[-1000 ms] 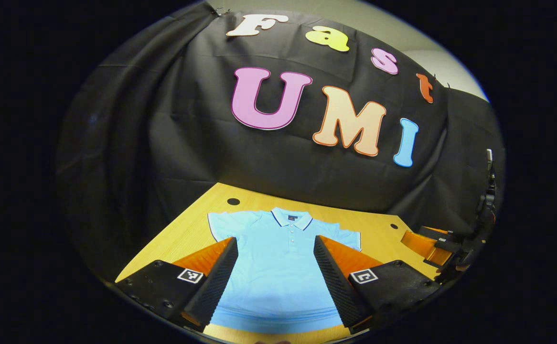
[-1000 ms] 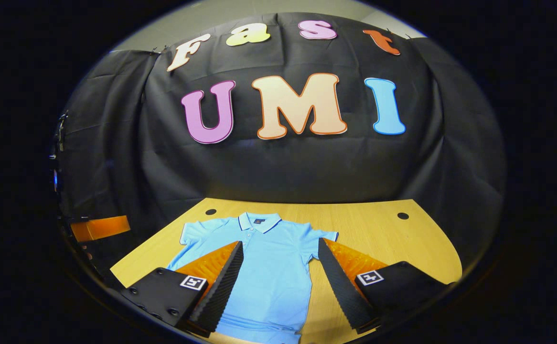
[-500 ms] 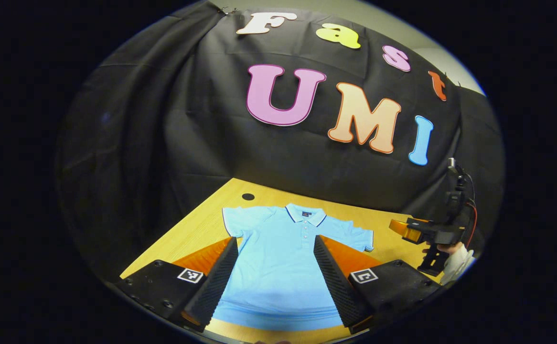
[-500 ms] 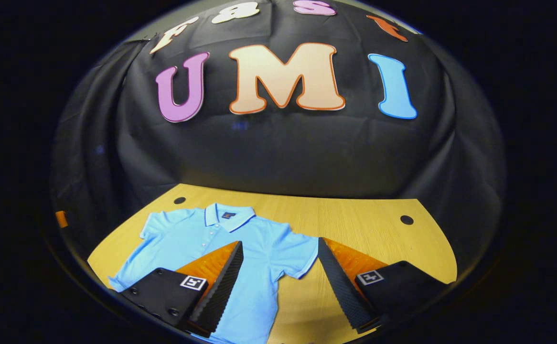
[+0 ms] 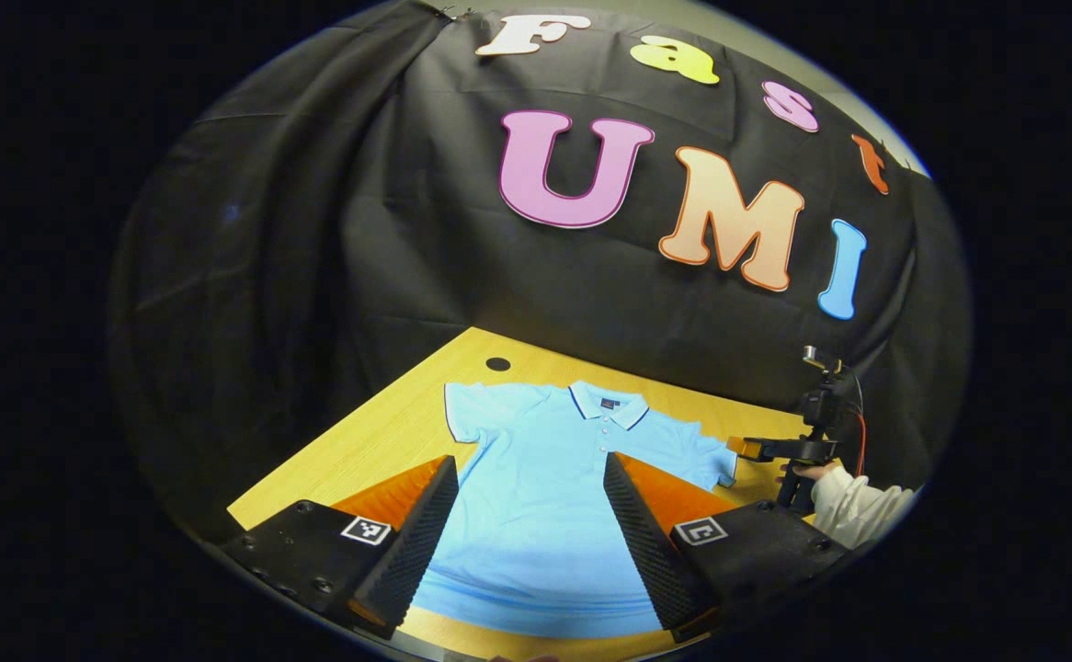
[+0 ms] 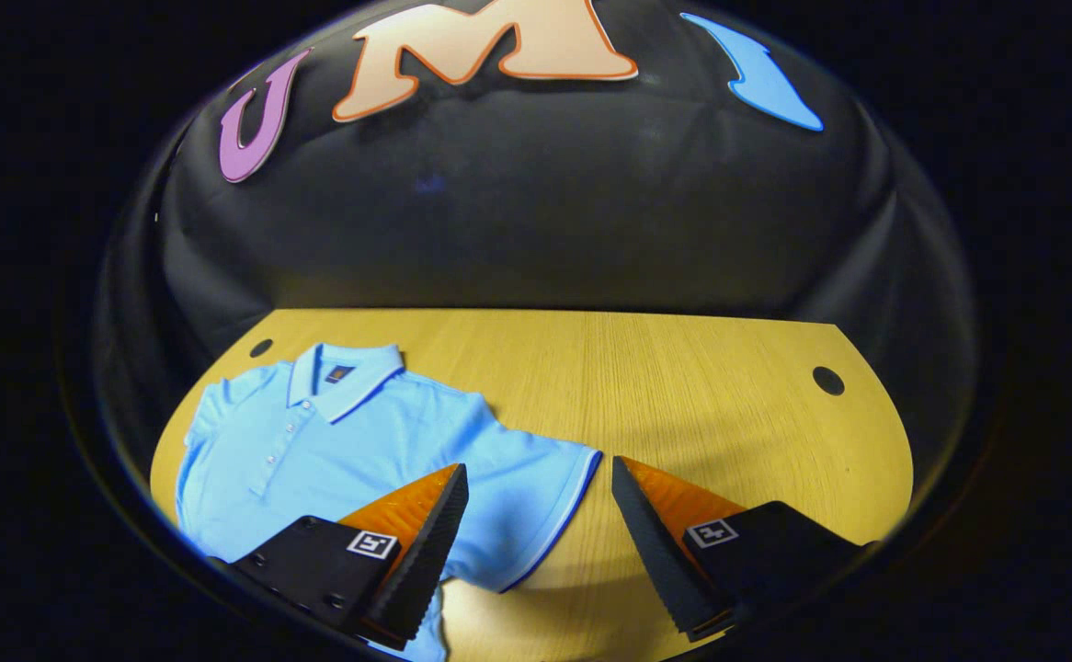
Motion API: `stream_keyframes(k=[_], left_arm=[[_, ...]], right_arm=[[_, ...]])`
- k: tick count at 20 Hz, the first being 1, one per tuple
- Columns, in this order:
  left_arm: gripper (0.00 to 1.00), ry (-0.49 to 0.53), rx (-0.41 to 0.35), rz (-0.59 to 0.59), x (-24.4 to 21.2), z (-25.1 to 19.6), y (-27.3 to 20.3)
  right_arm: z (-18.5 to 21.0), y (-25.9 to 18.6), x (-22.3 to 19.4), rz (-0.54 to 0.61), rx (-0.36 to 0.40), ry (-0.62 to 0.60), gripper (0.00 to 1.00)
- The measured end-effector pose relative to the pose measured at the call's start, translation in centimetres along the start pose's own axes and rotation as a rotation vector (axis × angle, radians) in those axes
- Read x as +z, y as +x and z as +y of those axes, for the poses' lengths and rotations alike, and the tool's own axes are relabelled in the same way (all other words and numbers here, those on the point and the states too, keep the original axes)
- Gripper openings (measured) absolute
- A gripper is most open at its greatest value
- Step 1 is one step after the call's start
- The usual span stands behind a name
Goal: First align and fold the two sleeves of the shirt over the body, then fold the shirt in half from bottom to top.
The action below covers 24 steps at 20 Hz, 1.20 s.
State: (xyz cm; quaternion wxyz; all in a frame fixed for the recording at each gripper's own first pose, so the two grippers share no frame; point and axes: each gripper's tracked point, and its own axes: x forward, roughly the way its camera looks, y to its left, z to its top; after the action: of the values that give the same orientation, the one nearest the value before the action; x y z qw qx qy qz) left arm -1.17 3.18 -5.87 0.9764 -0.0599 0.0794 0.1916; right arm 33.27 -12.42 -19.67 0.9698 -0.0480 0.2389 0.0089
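A light blue polo shirt (image 5: 554, 487) lies flat and face up on the wooden table (image 5: 389, 432), collar toward the far wall, both short sleeves spread out. My left gripper (image 5: 529, 542) hangs open above the shirt's lower body, nothing between its fingers. In the right gripper view the shirt (image 6: 343, 450) lies to the left, and my right gripper (image 6: 536, 542) stands open just above its right sleeve (image 6: 536, 483), whose dark-edged hem sits between the fingers. From the left gripper view, the right gripper (image 5: 780, 449) shows by that sleeve, held by a hand in a white sleeve (image 5: 853, 506).
Bare wood stretches to the right of the shirt in the right gripper view of the table (image 6: 701, 395). Round cable holes sit at the far corners, one hole (image 6: 827, 380) on the right and one hole (image 5: 497, 364) on the left. Black cloth walls close the far sides.
The right gripper has moved forward and down toward the shirt's right sleeve, so the shirt slid left in its view. The left gripper shifted slightly, still open over the lower body.
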Motion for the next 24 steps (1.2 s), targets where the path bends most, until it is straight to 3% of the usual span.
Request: stream_keyframes(k=[8, 9, 12, 13, 16, 21, 24], left_arm=[[0.95, 0.026, 0.010, 0.063, -1.9, -1.4, 0.0], [0.95, 0.024, 0.008, 0.065, -1.9, -1.4, 0.1], [0.95, 0.024, 0.012, 0.071, -2.0, -1.5, 0.5], [0.95, 0.021, 0.012, 0.074, -2.1, -1.4, 0.5], [0.95, 0.015, 0.017, 0.087, -2.7, -1.1, 0.5], [0.95, 0.019, 0.018, 0.082, -2.4, -1.0, 0.2], [0.96, 0.019, 0.027, 0.075, -2.1, -0.6, -0.3]], right_arm=[[-0.8, 4.2, -0.7, 0.010, -0.013, 0.062, 0.98], [-0.9, 4.3, -0.6, 0.009, -0.013, 0.077, 0.93], [-1.9, 4.5, -0.8, -0.007, -0.042, 0.017, 0.91], [-1.6, 4.5, -0.8, -0.015, -0.033, -0.007, 0.73], [-0.8, 4.4, -0.7, -0.016, -0.011, 0.001, 0.60], [0.1, 4.2, -0.7, -0.007, -0.014, 0.010, 0.16], [0.4, 3.7, -0.7, 0.004, -0.037, 0.021, 0.13]])
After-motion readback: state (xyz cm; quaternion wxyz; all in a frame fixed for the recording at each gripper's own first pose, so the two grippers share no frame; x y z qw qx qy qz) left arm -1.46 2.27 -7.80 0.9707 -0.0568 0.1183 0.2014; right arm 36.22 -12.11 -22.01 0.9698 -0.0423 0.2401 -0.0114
